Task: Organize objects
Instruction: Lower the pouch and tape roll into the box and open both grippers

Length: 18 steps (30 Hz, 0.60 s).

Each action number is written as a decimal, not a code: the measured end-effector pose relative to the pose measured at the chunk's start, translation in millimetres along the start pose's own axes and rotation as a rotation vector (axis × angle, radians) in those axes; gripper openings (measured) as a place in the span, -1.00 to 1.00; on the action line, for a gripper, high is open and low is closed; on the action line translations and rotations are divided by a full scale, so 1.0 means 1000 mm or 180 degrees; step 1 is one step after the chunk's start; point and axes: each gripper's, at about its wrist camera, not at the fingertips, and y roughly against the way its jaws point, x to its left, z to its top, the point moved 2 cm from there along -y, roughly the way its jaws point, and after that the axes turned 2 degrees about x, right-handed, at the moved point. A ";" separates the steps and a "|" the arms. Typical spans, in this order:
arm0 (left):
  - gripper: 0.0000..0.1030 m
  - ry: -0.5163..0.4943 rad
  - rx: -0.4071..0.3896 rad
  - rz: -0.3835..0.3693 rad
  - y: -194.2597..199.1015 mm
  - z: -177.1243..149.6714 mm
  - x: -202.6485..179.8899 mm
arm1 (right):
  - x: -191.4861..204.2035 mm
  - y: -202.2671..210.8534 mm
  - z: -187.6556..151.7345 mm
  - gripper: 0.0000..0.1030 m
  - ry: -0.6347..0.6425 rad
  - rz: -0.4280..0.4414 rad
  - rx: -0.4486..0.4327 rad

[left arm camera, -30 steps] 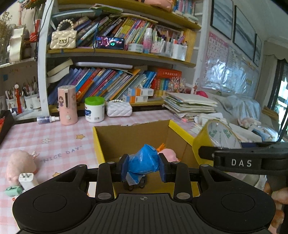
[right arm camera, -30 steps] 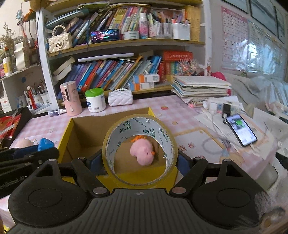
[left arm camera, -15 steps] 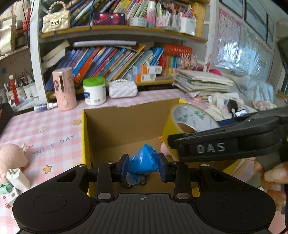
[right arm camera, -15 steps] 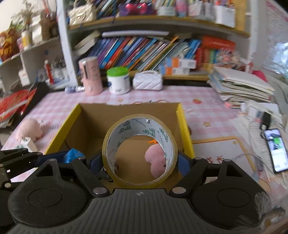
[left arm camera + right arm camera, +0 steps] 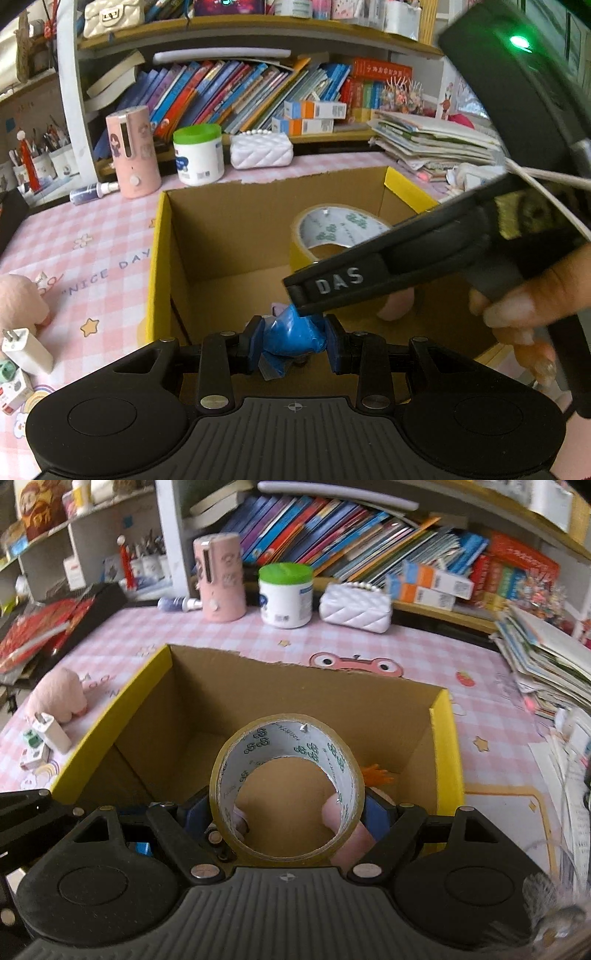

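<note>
Both grippers were over the open cardboard box [image 5: 147, 716], which filled the middle of each frame, so the step in hand was the putting of held things into it.

The left gripper [image 5: 293, 345] had its fingers clamped on a small blue wrapped object [image 5: 291, 334], low in the centre of the left wrist view, just above the near part of the box floor. What the blue wrapping contained could not be told.

The right gripper [image 5: 288, 814] had its fingers closed on the two sides of a roll of brown packing tape [image 5: 286, 790], which stood on edge in the lower centre of the right wrist view, inside the mouth of the box. In the left wrist view this gripper crossed the frame from the right, just above the blue object.

A pink plush toy [image 5: 351, 834] with orange tuft already lay in the box, partly behind the roll.

As a judgement, the next move called for lowering each item a little and then opening the fingers, with care that the two grippers, being very near, did not knock each other. Another pink plush [image 5: 59, 694] and a white charger [image 5: 53, 731] lay on the pink checked tablecloth [image 5: 229, 635] at the left and were probably still to be collected.
</note>
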 end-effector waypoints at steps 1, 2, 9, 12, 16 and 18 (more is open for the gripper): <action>-0.36 0.0002 0.0012 -0.0003 -0.001 -0.001 -0.001 | 0.000 -0.003 0.001 0.55 0.0015 0.0011 0.0036; -0.36 0.0001 0.0020 -0.0004 -0.002 -0.001 -0.001 | 0.000 -0.006 0.002 0.55 0.0024 0.0020 0.0070; -0.35 0.0005 0.0041 0.0005 -0.004 -0.002 -0.002 | 0.000 -0.019 0.006 0.55 0.0028 0.0049 0.0262; -0.33 0.0002 0.0027 0.0024 -0.004 -0.001 -0.003 | -0.001 -0.020 0.006 0.56 0.0009 0.0074 0.0308; -0.22 0.0017 -0.0022 0.0028 -0.001 -0.001 -0.002 | -0.002 -0.020 0.005 0.57 -0.0017 0.0062 0.0312; -0.12 -0.0002 -0.0049 -0.0009 0.002 -0.001 -0.003 | -0.003 -0.019 0.005 0.57 -0.0046 0.0047 0.0302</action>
